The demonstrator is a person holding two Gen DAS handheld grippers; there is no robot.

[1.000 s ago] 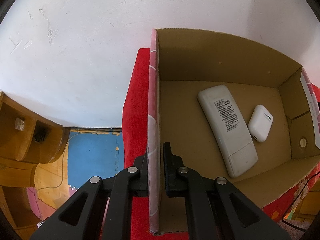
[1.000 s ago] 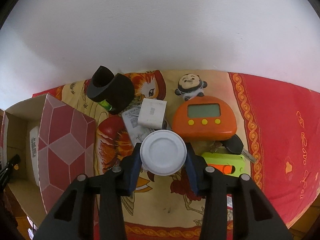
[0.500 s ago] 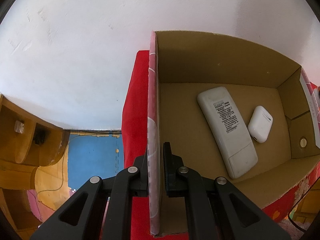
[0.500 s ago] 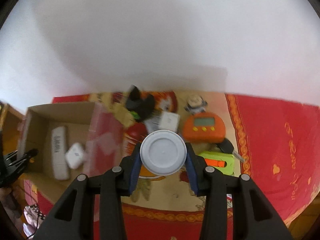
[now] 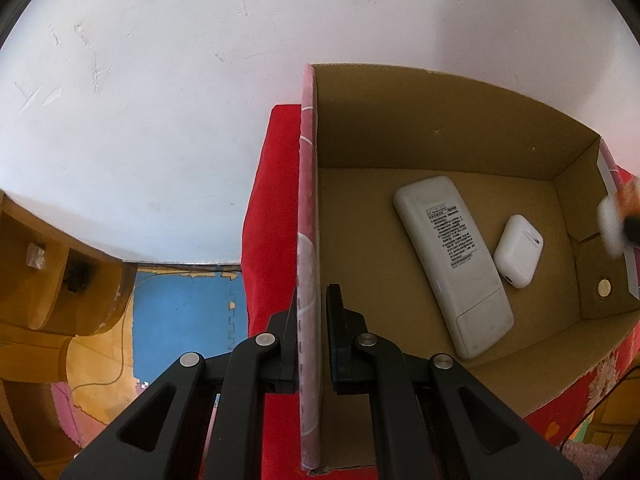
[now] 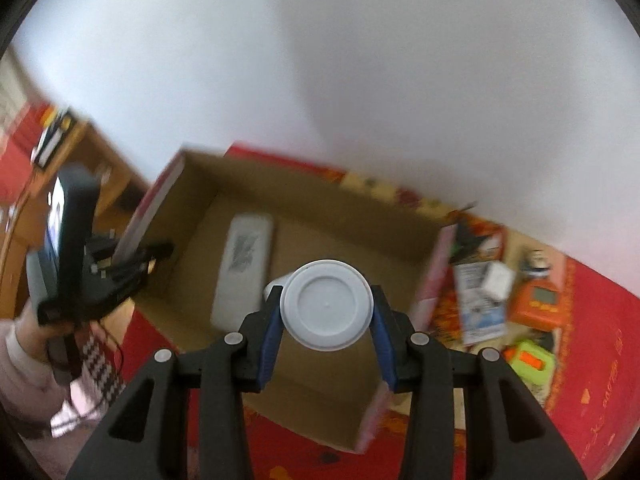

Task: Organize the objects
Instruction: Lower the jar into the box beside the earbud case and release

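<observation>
My left gripper is shut on the left wall of an open cardboard box and holds it. Inside lie a white remote control and a white earbud case. My right gripper is shut on a round white jar, seen lid-on, and holds it above the box. The remote shows below it. The left gripper shows at the box's left wall. The jar appears blurred at the right edge of the left wrist view.
The box stands on a red patterned cloth. To its right lie an orange timer, a green device, a white cube, a printed card and a small figurine. Wooden furniture and blue floor mat are left.
My right gripper has carried the white jar left, from over the cluttered cloth to above the open box. My left gripper has kept its hold on the box wall.
</observation>
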